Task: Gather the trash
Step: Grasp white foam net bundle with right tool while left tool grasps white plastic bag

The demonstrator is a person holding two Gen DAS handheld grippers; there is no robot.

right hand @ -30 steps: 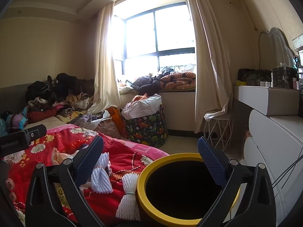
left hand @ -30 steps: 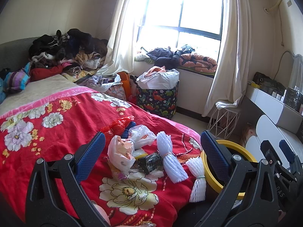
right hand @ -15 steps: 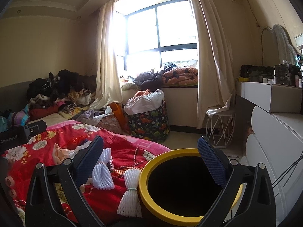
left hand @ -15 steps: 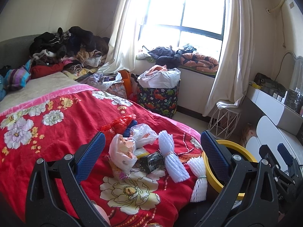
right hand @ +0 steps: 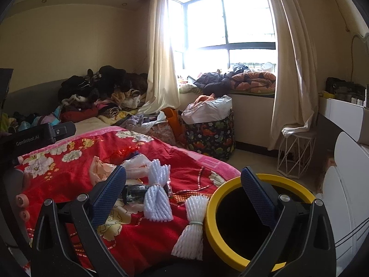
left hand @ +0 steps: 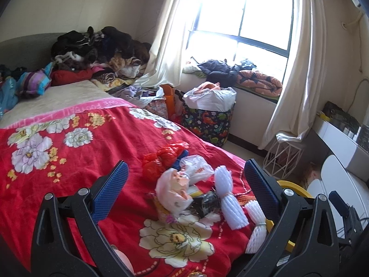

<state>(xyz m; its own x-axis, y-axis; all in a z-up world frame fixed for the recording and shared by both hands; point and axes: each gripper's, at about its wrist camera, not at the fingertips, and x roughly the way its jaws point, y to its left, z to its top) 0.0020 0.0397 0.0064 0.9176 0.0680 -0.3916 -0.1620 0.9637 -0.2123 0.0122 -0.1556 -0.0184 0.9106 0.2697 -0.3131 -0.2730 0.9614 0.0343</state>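
Nothing seems collected yet: the bin [right hand: 258, 221], at the lower right of the right wrist view, looks dark and empty inside. All the trash [left hand: 184, 189] lies on the red blanket [left hand: 69, 161], low in the centre of the left view. The left gripper [left hand: 184, 191] is wide apart and holds nothing; the pile appears between its fingers but beyond them. The right gripper [right hand: 183, 192] is also wide, empty, with a foam net [right hand: 159, 198] between its fingers.

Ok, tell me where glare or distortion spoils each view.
Left wrist view: the window is blown out white and the curtain bows with fisheye. Right wrist view: the same window flares over its left curtain; the yellow-rimmed bin interior is pure black.
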